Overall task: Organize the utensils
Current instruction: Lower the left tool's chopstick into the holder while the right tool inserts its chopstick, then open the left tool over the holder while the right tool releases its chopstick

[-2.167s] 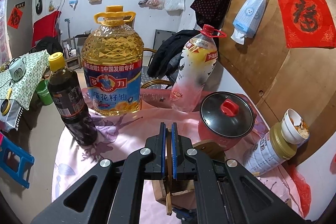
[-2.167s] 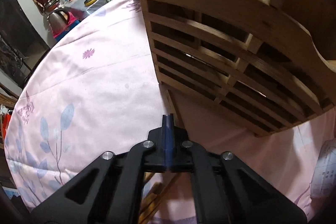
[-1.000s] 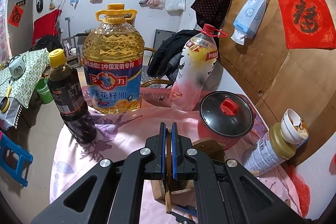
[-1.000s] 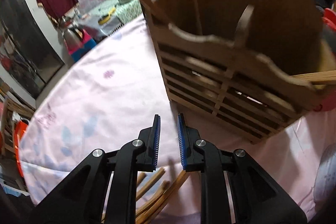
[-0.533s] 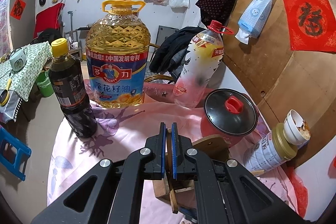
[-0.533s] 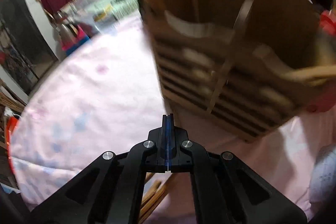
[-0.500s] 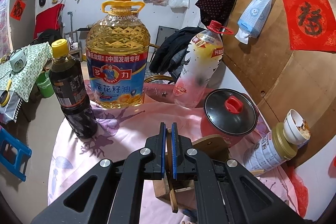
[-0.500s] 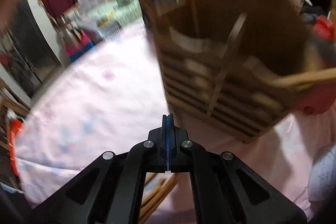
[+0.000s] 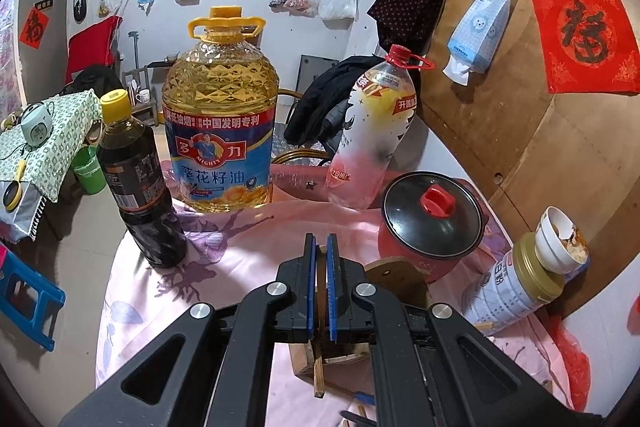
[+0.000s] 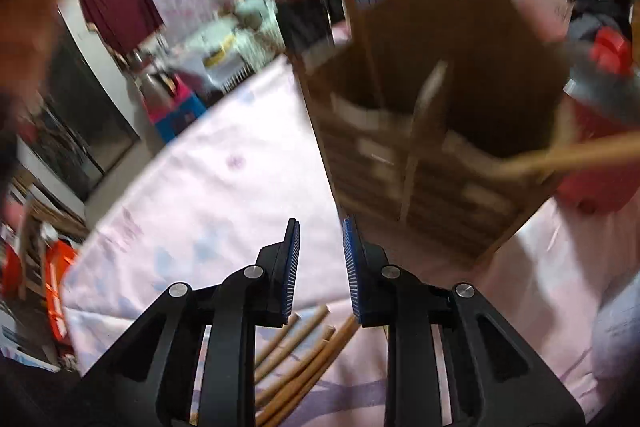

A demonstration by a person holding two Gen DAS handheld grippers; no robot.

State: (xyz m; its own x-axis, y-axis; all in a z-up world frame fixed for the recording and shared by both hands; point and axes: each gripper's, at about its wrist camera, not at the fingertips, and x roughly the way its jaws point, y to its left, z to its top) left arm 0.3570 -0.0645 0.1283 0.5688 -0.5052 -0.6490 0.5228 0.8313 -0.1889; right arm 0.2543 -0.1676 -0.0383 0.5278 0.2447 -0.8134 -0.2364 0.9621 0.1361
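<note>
— While my left gripper (image 9: pixel 319 259) stays clenched on one chopstick (image 9: pixel 319 379), what's the right doing?
— Right gripper (image 10: pixel 320 259) has just been opening, empty; chopsticks (image 10: pixel 298 355) lie beneath; wooden holder (image 10: pixel 420 163) beyond; next, grasp one.

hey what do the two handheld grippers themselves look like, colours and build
Both are the same build. The left gripper and the right gripper have matte black angular plastic bodies with triangular cut-outs, round silver screw heads at the joints, and flat blue pads with fine ribbing lining the inner faces of the fingers. No cables or printed markings show.
</note>
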